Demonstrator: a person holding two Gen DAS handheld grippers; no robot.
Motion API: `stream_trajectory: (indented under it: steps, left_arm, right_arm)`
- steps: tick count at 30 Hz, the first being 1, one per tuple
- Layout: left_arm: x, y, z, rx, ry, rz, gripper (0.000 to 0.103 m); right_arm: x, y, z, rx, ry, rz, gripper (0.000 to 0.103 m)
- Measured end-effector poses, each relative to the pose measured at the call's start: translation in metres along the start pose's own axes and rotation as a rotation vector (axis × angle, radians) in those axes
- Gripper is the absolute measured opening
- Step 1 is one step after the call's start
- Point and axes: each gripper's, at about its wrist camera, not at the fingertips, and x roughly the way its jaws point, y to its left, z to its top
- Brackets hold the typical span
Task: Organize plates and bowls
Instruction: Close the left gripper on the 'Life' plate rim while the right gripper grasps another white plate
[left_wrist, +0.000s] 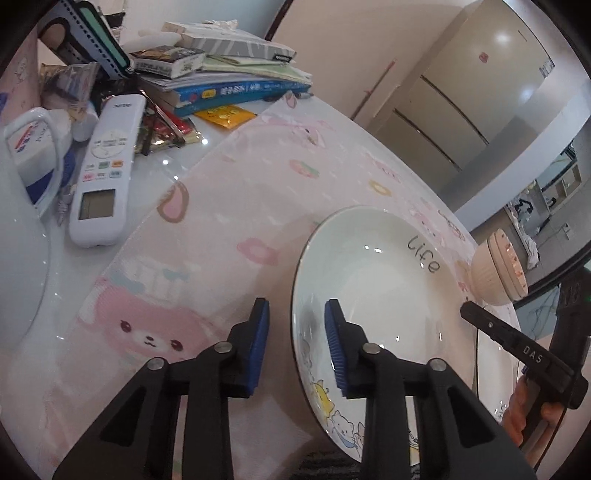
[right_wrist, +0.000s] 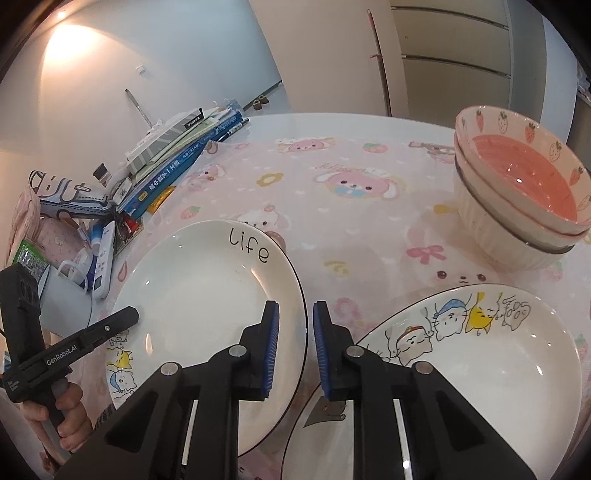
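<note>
so the left gripper has its blue pads either side of the near-left rim of the "Life" plate, jaws narrow but with a visible gap, so can't say it's actually pinching; right gripper straddles the same plate's right rim the same way, also narrow. Second cartoon-cat plate lies just right of it, its edge tucked under the first one. Two stacked bowls, strawberry one on top, stand far right. Everything's on a pink bunny tablecloth. Far left is clutter: books, a white remote, a mug. Only the left view shows the fridge
</note>
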Motion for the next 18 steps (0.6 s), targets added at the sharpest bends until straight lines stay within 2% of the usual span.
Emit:
stream_trajectory:
  steps: [1, 2, 4, 9, 12, 18]
  left_arm:
    - [0.001, -0.002, 0.000, 0.006, 0.004, 0.004, 0.018]
    - [0.003, -0.003, 0.000, 0.010, 0.013, -0.005, 0.015]
    - [0.003, -0.003, 0.000, 0.013, 0.013, -0.014, 0.013]
    - [0.004, -0.005, 0.000, 0.018, 0.013, -0.014, 0.013]
    - [0.004, -0.009, -0.001, 0.038, 0.022, -0.006, 0.013]
    - [0.003, -0.009, -0.003, 0.036, 0.020, -0.006, 0.014]
  right_arm:
    - [0.004, -0.001, 0.000, 0.005, 0.016, 0.007, 0.019]
    - [0.008, -0.002, -0.001, 0.012, 0.031, 0.018, 0.014]
    - [0.012, -0.002, -0.002, 0.012, 0.030, 0.017, 0.014]
    - [0.013, 0.002, -0.004, -0.031, 0.022, -0.007, 0.013]
    - [0.014, 0.011, -0.004, -0.117, 0.028, -0.050, 0.015]
    - [0.013, 0.005, -0.004, -0.084, 0.022, -0.017, 0.015]
